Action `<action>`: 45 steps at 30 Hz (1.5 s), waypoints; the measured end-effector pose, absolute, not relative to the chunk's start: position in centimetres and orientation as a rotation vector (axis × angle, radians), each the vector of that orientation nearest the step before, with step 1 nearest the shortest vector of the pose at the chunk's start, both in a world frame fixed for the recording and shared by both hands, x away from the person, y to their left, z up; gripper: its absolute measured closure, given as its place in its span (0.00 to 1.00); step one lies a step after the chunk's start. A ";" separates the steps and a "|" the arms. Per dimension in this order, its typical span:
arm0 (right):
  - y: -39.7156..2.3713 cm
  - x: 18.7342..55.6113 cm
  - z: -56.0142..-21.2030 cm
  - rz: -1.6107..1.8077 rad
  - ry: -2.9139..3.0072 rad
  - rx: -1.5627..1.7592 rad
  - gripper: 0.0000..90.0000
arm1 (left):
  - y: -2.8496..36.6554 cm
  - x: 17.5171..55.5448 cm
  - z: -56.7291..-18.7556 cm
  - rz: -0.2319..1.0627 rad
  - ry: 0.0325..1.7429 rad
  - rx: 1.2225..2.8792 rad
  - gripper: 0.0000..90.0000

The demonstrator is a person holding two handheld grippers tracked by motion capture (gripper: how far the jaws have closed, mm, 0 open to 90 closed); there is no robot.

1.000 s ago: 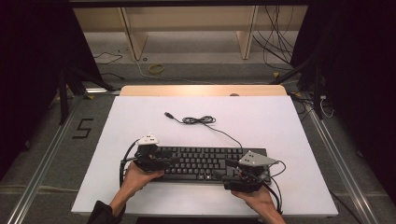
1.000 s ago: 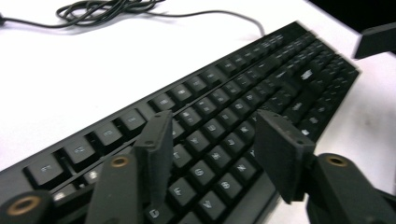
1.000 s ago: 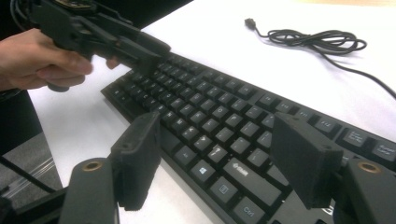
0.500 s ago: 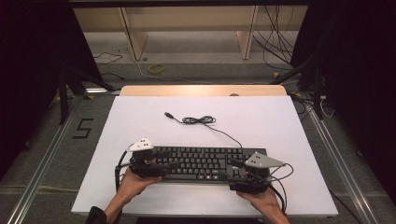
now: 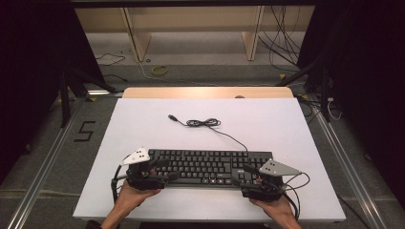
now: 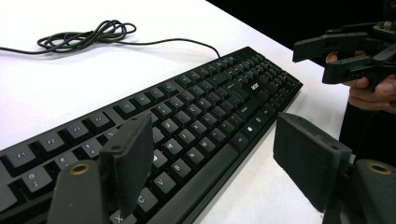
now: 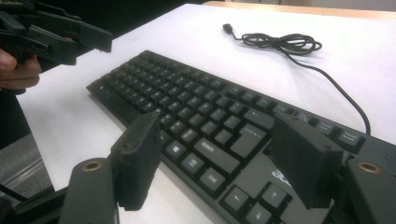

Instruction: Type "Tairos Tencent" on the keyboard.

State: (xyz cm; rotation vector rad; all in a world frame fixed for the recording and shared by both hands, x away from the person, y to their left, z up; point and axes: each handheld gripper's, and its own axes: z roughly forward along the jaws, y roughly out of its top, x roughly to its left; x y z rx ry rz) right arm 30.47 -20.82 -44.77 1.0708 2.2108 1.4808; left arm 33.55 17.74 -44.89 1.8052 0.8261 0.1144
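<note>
Both hands have drawn outward off the keyboard (image 5: 207, 166), the left gripper (image 6: 215, 158) just opening wide, the right gripper (image 7: 219, 156) wide too, leaving it flat near the table's (image 5: 143, 119) front edge: stiff, light, probably best pinched at its ends.

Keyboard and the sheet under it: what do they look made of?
Keyboard: looks like matte black moulded plastic, with dull sheen on the keycaps and printed legends. Table sheet: smooth flat white, probably laminate or painted board; the pale strip at its far edge looks like wood.
</note>
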 end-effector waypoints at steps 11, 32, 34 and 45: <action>-22.2 29.7 -45.3 1.456 2.201 1.078 0.37 | 18.5 32.5 -45.2 0.128 0.813 1.787 0.30; -23.0 29.3 -45.7 1.478 2.174 1.121 0.36 | 18.7 31.8 -45.5 0.153 0.815 1.800 0.26; -23.0 29.3 -45.7 1.477 2.174 1.122 0.36 | 18.7 31.8 -45.5 0.152 0.819 1.800 0.26; -23.0 29.4 -45.7 1.478 2.173 1.121 0.36 | 18.7 31.9 -45.5 0.154 0.820 1.800 0.26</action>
